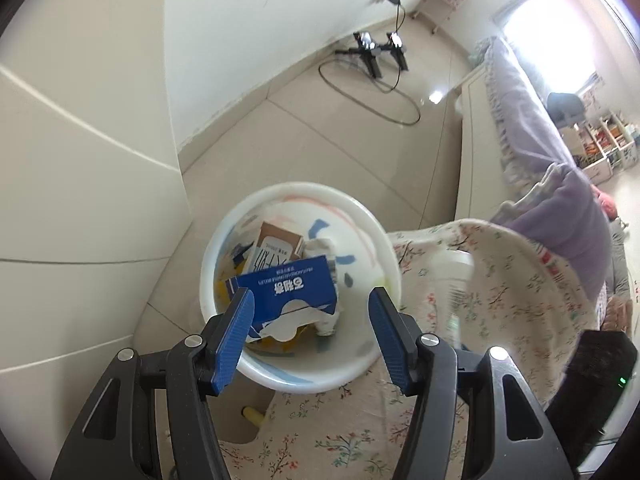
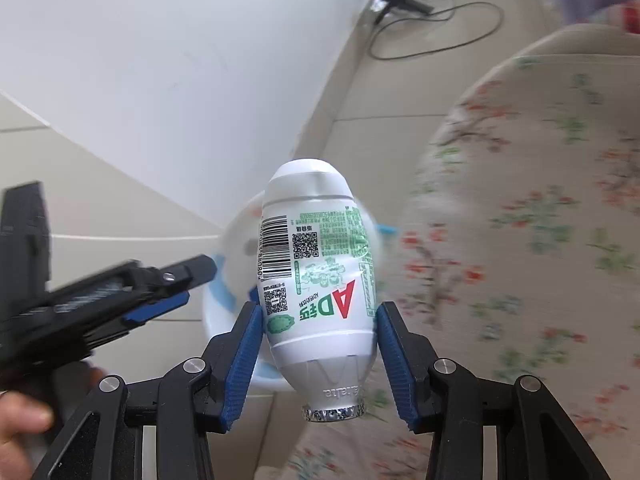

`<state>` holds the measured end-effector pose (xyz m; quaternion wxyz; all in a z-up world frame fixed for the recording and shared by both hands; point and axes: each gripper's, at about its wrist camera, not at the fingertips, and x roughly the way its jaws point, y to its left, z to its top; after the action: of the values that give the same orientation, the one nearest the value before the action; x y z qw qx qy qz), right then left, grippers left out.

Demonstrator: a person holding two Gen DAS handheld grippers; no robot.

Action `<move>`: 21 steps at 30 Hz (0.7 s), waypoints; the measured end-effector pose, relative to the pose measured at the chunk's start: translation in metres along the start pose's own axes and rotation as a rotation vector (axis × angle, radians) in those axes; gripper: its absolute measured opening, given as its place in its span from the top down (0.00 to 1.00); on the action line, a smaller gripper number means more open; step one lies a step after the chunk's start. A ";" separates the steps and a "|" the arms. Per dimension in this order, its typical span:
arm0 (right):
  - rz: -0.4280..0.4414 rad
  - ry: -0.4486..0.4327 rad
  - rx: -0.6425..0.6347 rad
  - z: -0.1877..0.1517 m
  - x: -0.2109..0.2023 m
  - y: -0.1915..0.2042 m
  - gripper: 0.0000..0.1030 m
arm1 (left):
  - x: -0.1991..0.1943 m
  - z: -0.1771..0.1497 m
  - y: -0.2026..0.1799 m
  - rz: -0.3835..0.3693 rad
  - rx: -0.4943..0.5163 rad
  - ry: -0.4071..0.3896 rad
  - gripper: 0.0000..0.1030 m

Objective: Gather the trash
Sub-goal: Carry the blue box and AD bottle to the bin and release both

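A white round trash bin (image 1: 304, 374) stands on the floor beside the bed and holds a blue carton (image 1: 286, 290), a brown-and-white box (image 1: 276, 248) and other scraps. My left gripper (image 1: 312, 320) is open and empty right above the bin's mouth. My right gripper (image 2: 318, 336) is shut on a white plastic drink bottle (image 2: 316, 264) with green print, held neck toward the camera. The bottle also shows blurred in the left wrist view (image 1: 456, 280), just right of the bin. The bin (image 2: 224, 312) lies behind the bottle in the right wrist view.
A floral bedspread (image 1: 500, 280) hangs at the right of the bin. A white wardrobe (image 1: 80, 160) stands at the left. A black stand with a looping cable (image 1: 372, 56) lies on the tiled floor further off. The left gripper (image 2: 100, 300) crosses the right wrist view.
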<state>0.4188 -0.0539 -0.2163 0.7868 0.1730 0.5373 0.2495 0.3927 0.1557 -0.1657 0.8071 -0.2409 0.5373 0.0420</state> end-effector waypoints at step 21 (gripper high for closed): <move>-0.069 -0.058 -0.086 -0.009 -0.042 0.022 0.27 | -0.088 -0.050 -0.044 0.092 0.174 -0.164 0.31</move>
<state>0.3937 -0.0600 -0.1756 0.8169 0.1274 0.5088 0.2401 0.3280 0.1126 -0.0876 0.8634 -0.1410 0.4816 0.0516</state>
